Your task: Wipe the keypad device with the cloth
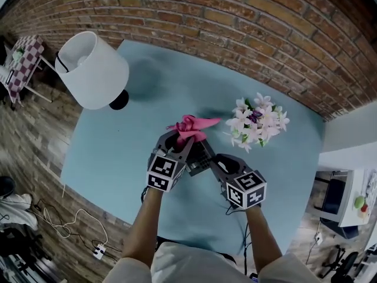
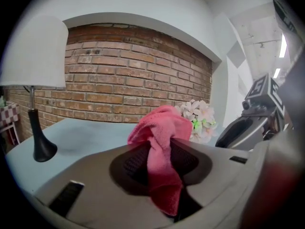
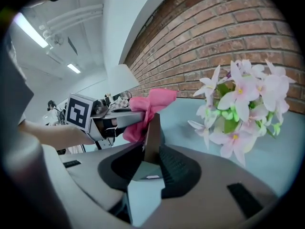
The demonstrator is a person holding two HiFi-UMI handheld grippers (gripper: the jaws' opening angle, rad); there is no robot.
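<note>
one pale blue table (image 1: 118, 152) carries one white-shaded lamp (image 1: 94, 69) and one bunch of pale pink flowers (image 1: 257, 121). the right gripper (image 1: 219, 163) clamps one dark flat keypad device (image 1: 200, 157) near the table's middle. the left gripper (image 1: 181, 140) pinches one pink cloth (image 1: 191, 127) at the device's top edge.

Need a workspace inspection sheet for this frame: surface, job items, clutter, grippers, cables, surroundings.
Surface: light blue table, no spills seen.
Job's things: pink cloth bunched against the top of the keypad device, which stands on edge.
Clutter: white-shade lamp far left; flowers far right.
Grippers: left gripper shut on the cloth; right gripper holds the keypad device between its pads.
Cables: white cable and power strip on the floor, left.
Surroundings: brick wall; checkered side table.
</note>
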